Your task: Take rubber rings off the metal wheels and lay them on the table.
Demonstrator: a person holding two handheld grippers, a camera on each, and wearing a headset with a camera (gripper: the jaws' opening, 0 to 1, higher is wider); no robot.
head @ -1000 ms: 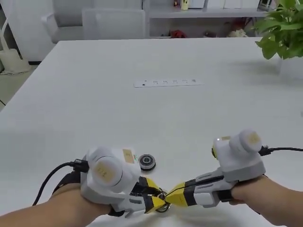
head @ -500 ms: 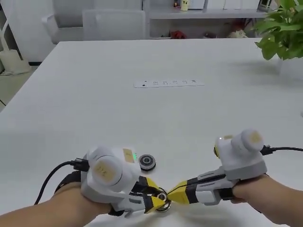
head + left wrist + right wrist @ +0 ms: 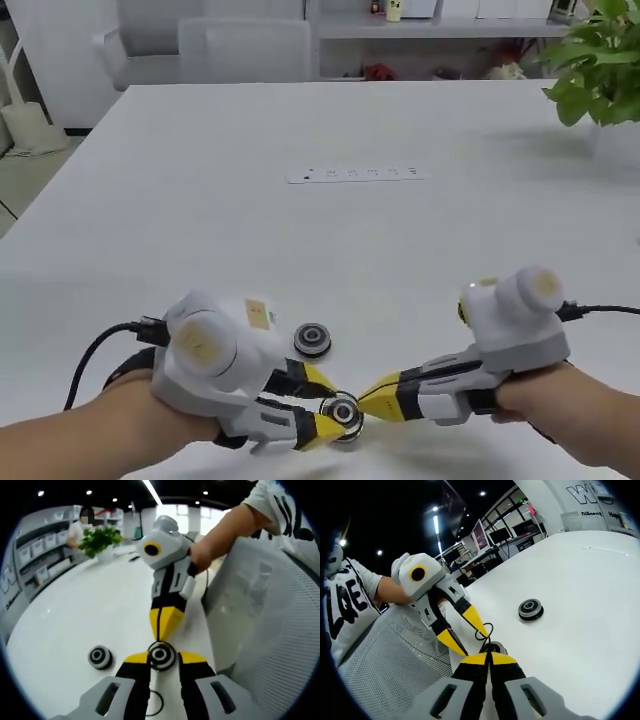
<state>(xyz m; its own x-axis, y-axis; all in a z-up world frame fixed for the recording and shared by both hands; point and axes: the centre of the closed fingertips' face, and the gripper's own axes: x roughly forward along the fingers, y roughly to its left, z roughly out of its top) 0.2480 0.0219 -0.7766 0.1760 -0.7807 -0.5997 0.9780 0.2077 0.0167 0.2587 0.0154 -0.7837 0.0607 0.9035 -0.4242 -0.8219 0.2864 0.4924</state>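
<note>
A metal wheel (image 3: 343,412) with a dark rubber ring on it sits between the fingers of my left gripper (image 3: 335,408), which is shut on it, just above the white table (image 3: 330,250). In the left gripper view the wheel (image 3: 161,655) faces the camera. My right gripper (image 3: 368,397) comes in from the right with its jaws shut, its yellow tips touching the wheel's rim (image 3: 495,646). Whether they pinch the ring I cannot tell. A second wheel (image 3: 312,339) lies flat on the table just beyond. A loose black rubber ring (image 3: 485,630) lies under the left gripper.
A white power strip (image 3: 355,175) lies mid-table. A green plant (image 3: 600,60) stands at the far right, and white chairs (image 3: 240,45) line the far edge. A mesh chair back (image 3: 265,630) is close behind the grippers. Cables trail from both grippers.
My left gripper has turned and drawn slightly left, so the wheel's face now shows. The right gripper's tips have edged up and right along the wheel's rim.
</note>
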